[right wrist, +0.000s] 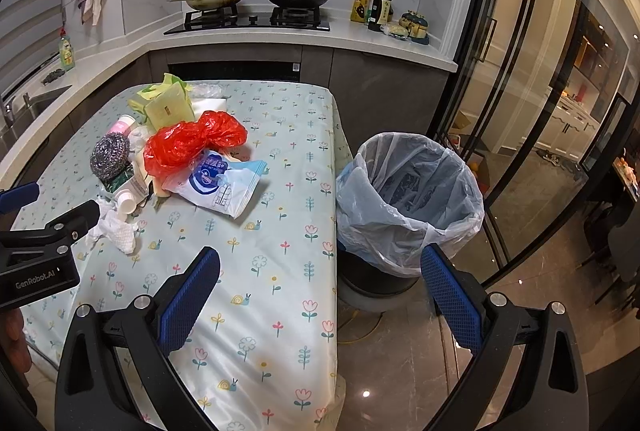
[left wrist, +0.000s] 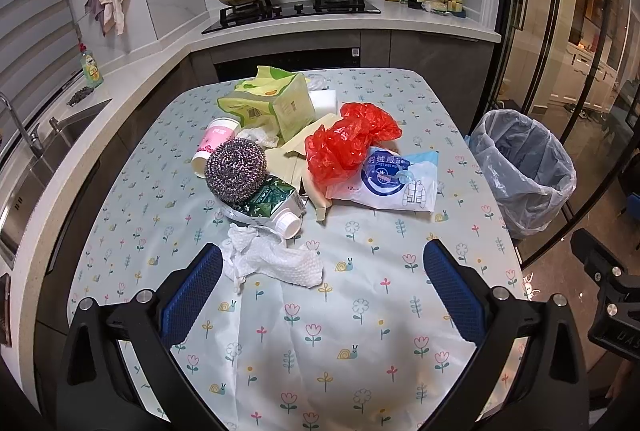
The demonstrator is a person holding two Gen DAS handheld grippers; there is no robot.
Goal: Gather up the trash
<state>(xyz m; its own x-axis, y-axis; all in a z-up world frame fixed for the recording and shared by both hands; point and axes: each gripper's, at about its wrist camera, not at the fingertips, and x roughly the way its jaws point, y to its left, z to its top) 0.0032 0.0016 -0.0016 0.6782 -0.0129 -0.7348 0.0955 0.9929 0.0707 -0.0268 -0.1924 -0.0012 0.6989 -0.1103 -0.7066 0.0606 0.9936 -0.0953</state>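
Kitchen counters ring a table (left wrist: pixel 360 351) under a flowered cloth, where the trash lies heaped: steel scourer (left wrist: pixel 236 171), red plastic bag (left wrist: pixel 348 143), wet-wipe pack (left wrist: pixel 396 183), crumpled paper towel (left wrist: pixel 272 261) (nearest the left hand-held gripper (left wrist: pixel 320 283), jaws wide, holding nothing). Right hand-held gripper (right wrist: pixel 320 283) likewise gapes empty beside the lined bin (right wrist: pixel 408 199).

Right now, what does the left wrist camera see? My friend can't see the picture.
A heap of trash sits on a flowery table: a red bag, a wipes pack, a scrubber, a carton and a paper towel. The open left claw hovers near the towel, and a lined bin stands to the right.
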